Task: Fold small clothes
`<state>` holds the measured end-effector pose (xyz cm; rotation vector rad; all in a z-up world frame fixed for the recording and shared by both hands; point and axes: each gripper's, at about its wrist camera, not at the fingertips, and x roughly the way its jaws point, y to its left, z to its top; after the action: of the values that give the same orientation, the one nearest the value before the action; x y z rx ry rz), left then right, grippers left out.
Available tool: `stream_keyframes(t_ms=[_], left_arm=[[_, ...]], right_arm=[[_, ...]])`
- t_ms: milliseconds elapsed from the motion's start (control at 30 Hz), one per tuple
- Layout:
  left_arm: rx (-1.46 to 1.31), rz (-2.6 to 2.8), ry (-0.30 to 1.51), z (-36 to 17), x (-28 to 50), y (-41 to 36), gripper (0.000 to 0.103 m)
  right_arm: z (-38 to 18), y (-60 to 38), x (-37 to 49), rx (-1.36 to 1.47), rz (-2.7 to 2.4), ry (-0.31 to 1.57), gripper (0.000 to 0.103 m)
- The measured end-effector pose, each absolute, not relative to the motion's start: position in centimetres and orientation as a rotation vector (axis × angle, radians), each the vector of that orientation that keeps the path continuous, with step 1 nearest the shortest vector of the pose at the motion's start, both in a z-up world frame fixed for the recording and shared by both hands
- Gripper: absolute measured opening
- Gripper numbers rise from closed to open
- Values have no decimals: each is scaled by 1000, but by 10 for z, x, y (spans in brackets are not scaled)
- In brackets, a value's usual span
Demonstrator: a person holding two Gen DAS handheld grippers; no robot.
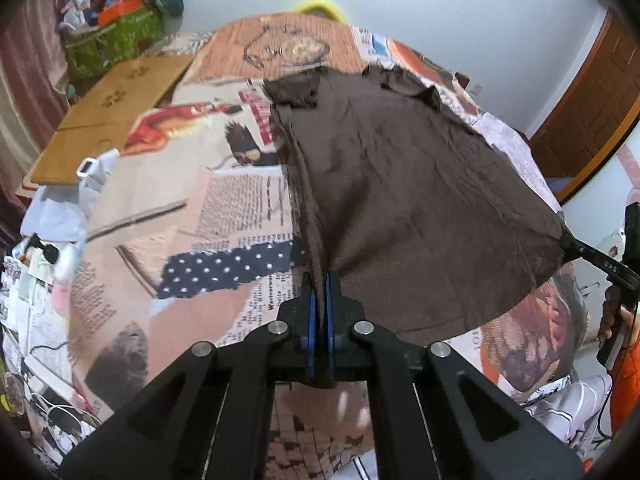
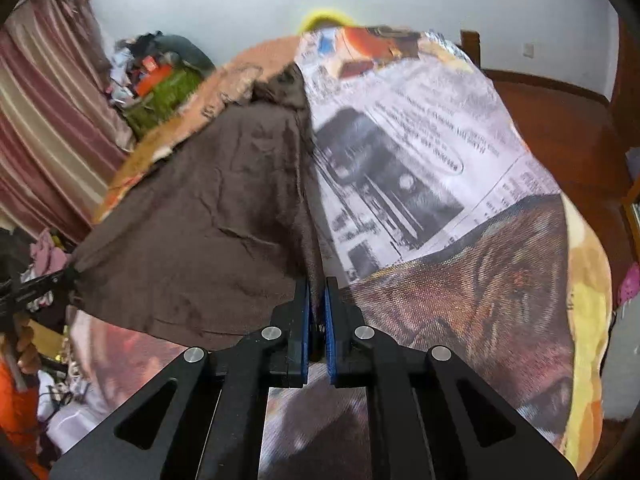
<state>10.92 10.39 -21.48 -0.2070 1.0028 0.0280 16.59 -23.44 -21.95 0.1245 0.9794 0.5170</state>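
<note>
Left tool (image 1: 320, 292): pads pressed together on a bunched near corner of the brown cloth (image 1: 400, 184); no gap shows between pads and fabric.
Right tool (image 2: 317, 300): pads nearly closed with the cloth's (image 2: 208, 216) other near corner pinched between them; a thin gap shows lower down, behind the fabric.
Cloth position: the near edge hangs stretched between both tools, lifted above the bed (image 1: 224, 208); the far end lies crumpled on the printed cover.
Cloth relative to left tool: it fans out ahead and to the right, running to the right tool's tip (image 1: 568, 244).
Cloth relative to right tool: it spreads ahead and to the left, ending at the left tool's tip (image 2: 70, 276).
Risk, slip: each grip holds only a small corner; an uneven pull would likely draw fabric out of the pads.
Risk, skewed fold: the far end is bunched; carrying the near edge over it would probably trap wrinkles and misalign the edges.
Risk, drag: a low pass may snag the loose cover.
</note>
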Motion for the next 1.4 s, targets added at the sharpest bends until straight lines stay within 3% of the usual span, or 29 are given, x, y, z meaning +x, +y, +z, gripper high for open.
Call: stream_keyframes(t_ms=[367,667,1400], left_arm=[[-188,42,859,-157,95,107,3],[-172,67,741,-116,128,119,3],[-178,123,718,-133,303,168,3]], right_arm=[[-173,-236,149,187,600,868,6],[-136,-222,177,169,621,767,6],[-120,-152,322,102,627,674,6]])
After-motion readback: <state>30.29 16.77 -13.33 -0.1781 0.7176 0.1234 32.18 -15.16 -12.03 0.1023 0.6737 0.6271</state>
